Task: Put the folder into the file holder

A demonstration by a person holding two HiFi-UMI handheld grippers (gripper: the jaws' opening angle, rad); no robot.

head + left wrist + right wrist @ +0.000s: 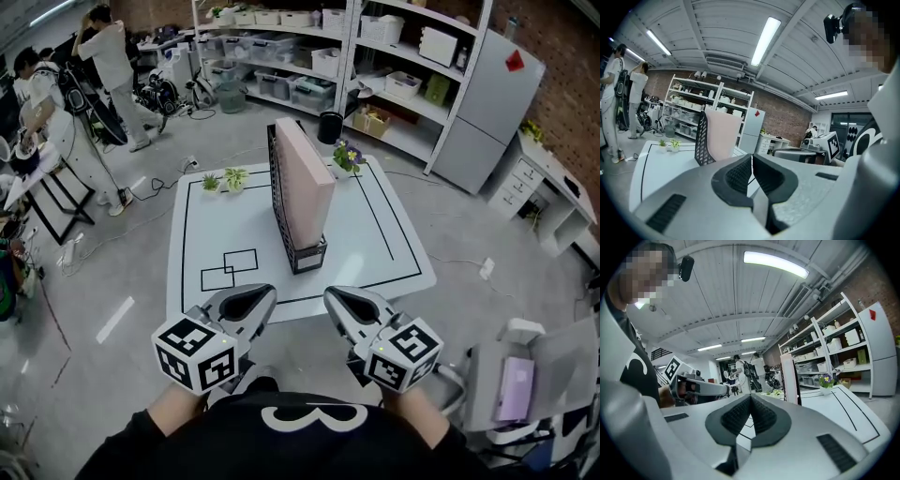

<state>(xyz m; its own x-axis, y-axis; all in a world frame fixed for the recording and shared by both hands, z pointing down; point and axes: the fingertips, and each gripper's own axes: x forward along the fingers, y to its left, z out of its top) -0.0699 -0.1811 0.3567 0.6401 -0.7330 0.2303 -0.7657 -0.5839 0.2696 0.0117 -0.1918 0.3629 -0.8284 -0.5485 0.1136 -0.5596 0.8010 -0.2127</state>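
Note:
A pink folder (304, 183) stands upright inside the black mesh file holder (286, 217) in the middle of the white table (375, 246). The folder (721, 138) and holder (703, 141) also show in the left gripper view, and the folder's edge (790, 378) appears in the right gripper view. My left gripper (265, 298) is held at the table's near edge, shut and empty. My right gripper (335, 298) is beside it, also shut with nothing between its jaws. Both are well short of the holder.
Two small potted plants (224, 179) and a flower pot (347, 157) stand at the table's far side. Black outlines mark the table top. Shelves (375, 66) with bins, a grey cabinet (487, 98) and people (112, 66) are behind.

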